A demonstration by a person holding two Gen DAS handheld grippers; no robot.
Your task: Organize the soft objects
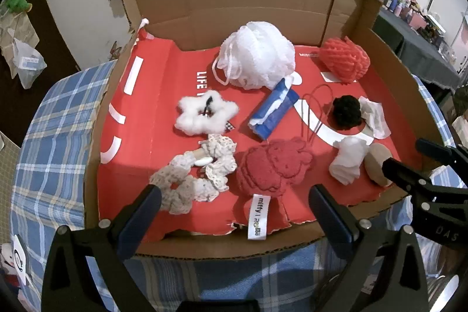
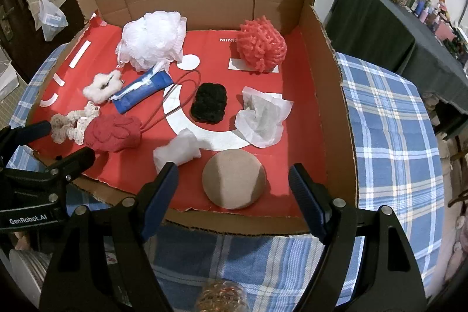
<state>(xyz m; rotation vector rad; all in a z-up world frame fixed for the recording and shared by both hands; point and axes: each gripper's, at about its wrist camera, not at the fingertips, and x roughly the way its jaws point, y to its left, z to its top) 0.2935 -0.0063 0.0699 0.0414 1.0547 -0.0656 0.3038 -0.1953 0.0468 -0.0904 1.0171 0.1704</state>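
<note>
A cardboard box [image 1: 234, 2] [image 2: 330, 95] with a red floor holds several soft things: a white bath puff [image 1: 257, 57] [image 2: 155, 43], a coral puff [image 1: 343, 57] [image 2: 261, 46], a black puff [image 1: 348, 108] [image 2: 209, 103], a red miffy plush pouch [image 1: 272, 165] [image 2: 112, 133], lace scrunchies [image 1: 199, 174] [image 2: 73, 122], a white fluffy star [image 1: 204, 113] [image 2: 102, 86], a blue tissue pack [image 1: 273, 110] [image 2: 143, 92] and a tan round pad [image 2: 234, 179] [image 1: 377, 163]. My left gripper [image 1: 234, 201] is open before the pouch. My right gripper [image 2: 234, 189] is open around the tan pad.
The box sits on a blue plaid cloth [image 1: 52, 142] [image 2: 389, 119]. Crumpled white tissue [image 2: 263, 116] [image 1: 374, 116] and a white wad [image 1: 349, 163] [image 2: 178, 151] lie in the box. A dark table [image 2: 380, 28] with small items stands at the right. Plush toys hang on the far wall.
</note>
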